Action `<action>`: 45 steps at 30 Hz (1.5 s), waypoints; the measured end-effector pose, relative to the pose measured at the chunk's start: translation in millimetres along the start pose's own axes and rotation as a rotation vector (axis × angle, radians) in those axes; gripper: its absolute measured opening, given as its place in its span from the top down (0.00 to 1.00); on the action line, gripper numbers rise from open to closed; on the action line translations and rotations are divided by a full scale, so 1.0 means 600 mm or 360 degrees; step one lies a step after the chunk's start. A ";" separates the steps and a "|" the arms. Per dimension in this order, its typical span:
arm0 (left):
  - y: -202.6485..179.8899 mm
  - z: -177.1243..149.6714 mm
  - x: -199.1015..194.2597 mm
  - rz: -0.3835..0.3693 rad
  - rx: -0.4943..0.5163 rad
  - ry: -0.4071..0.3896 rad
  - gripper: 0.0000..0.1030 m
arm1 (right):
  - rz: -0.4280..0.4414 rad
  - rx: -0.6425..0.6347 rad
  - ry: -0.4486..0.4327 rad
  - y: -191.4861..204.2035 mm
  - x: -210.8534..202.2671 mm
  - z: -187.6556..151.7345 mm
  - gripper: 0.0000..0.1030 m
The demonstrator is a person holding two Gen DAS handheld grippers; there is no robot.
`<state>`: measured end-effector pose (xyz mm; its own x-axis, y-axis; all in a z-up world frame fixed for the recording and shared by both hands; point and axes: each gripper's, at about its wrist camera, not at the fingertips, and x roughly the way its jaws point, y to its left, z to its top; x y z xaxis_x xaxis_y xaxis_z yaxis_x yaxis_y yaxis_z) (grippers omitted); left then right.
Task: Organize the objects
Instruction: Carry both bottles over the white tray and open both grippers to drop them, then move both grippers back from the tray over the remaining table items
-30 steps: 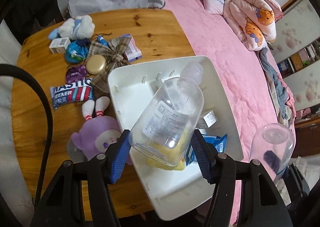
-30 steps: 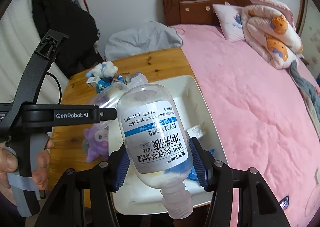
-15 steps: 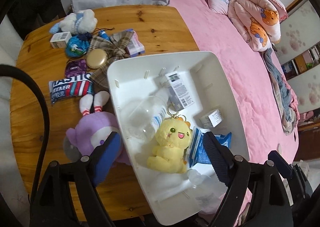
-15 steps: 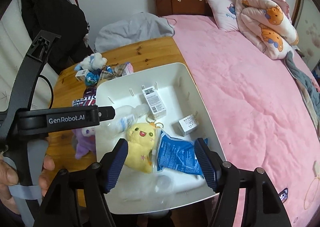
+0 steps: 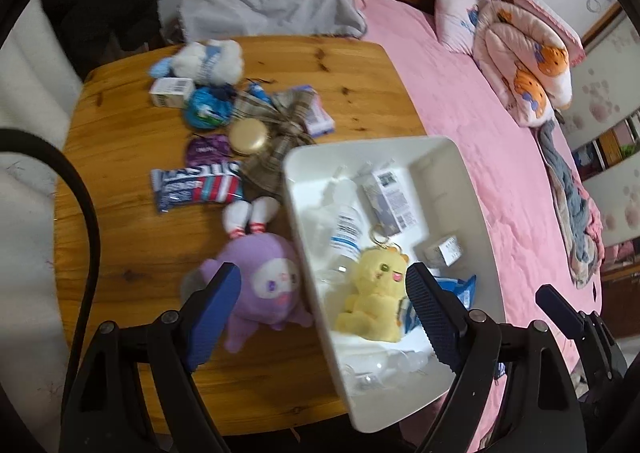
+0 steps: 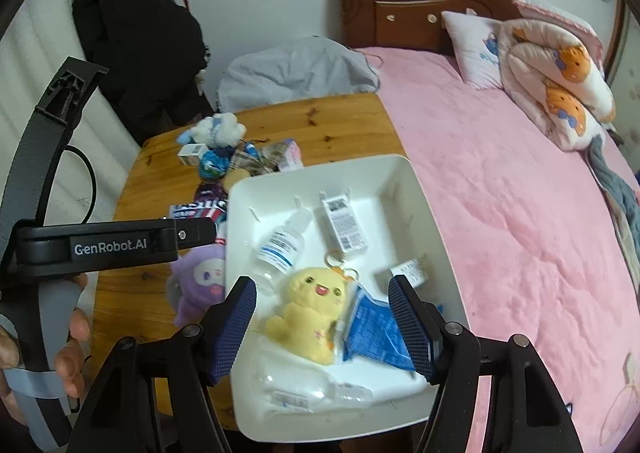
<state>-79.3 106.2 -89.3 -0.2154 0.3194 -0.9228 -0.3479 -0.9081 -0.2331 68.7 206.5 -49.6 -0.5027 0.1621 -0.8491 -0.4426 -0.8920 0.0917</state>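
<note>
Both my jaws stand released and empty, having just been opening, with nothing between the pads. My left gripper (image 5: 322,309) hangs over the near edge of the white tray (image 5: 476,189), one pad above the purple plush (image 5: 260,289) on the tabletop (image 5: 120,133), the other above the tray's inside. My right gripper (image 6: 322,323) hangs over the tray's near half, straddling the yellow plush (image 6: 310,313) and the blue packet (image 6: 374,333).

Inside the tray I see one clear bottle (image 6: 280,249) with a blue-and-white label lying beside a white box (image 6: 346,227), and a second clear bottle (image 6: 308,389) lying along the near wall, so washed out against the white that its outline is hard to follow. A small grey box (image 6: 412,271) is partly cut off behind my right pad. The blue packet's far end is hidden too.

Left of the tray the tabletop carries a snack bar wrapper (image 5: 196,187), a gold lid (image 5: 248,135), a plaid bow (image 5: 280,121), a white plush (image 5: 208,59) and smaller bits too blurred to name. The purple plush is half covered by my left pad in the left view and by the left gripper's body in the right view. A hand (image 6: 64,349) grips that handle at the picture's edge, mostly cropped. The tray overhangs the tabletop towards the pink bed (image 6: 500,193).
</note>
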 end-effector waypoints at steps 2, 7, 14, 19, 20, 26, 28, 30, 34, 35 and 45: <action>0.019 0.005 -0.013 0.0015 -0.0028 -0.0023 0.16 | 0.0015 -0.0027 -0.0018 0.014 -0.003 0.009 0.32; 0.062 0.019 -0.047 0.0063 -0.0083 -0.0084 0.16 | 0.0063 -0.0088 -0.0057 0.053 -0.011 0.037 0.32; 0.115 0.049 -0.086 0.0115 -0.0111 -0.0154 0.16 | 0.0128 -0.0175 -0.0111 0.112 -0.022 0.085 0.32; 0.153 0.082 -0.109 0.0133 -0.0127 -0.0204 0.16 | 0.0138 -0.0253 -0.0173 0.153 -0.028 0.130 0.32; 0.163 0.092 -0.114 0.0140 -0.0136 -0.0216 0.16 | 0.0148 -0.0260 -0.0181 0.160 -0.029 0.140 0.32; 0.221 0.153 -0.134 0.0150 -0.0194 -0.0296 0.16 | 0.0150 -0.0352 -0.0231 0.209 -0.020 0.211 0.32; 0.238 0.176 -0.130 0.0159 -0.0192 -0.0302 0.16 | 0.0143 -0.0403 -0.0242 0.230 -0.009 0.240 0.32; 0.253 0.197 -0.117 0.0167 -0.0195 -0.0296 0.16 | 0.0127 -0.0448 -0.0261 0.248 0.008 0.272 0.32; 0.275 0.230 -0.078 0.0154 -0.0209 -0.0251 0.16 | 0.0137 -0.0528 -0.0234 0.276 0.066 0.330 0.32; 0.279 0.237 -0.065 0.0154 -0.0212 -0.0236 0.16 | 0.0154 -0.0548 -0.0197 0.283 0.090 0.347 0.32; 0.308 0.280 0.096 0.0159 -0.0135 -0.0031 0.16 | 0.0193 -0.0850 0.0105 0.333 0.329 0.404 0.32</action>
<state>-309.5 2.6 -134.2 -0.2632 0.2310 -0.9367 -0.2458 -0.9549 -0.1664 -299.0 162.2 -73.1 -0.4713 0.0331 -0.8813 0.0627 -0.9955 -0.0709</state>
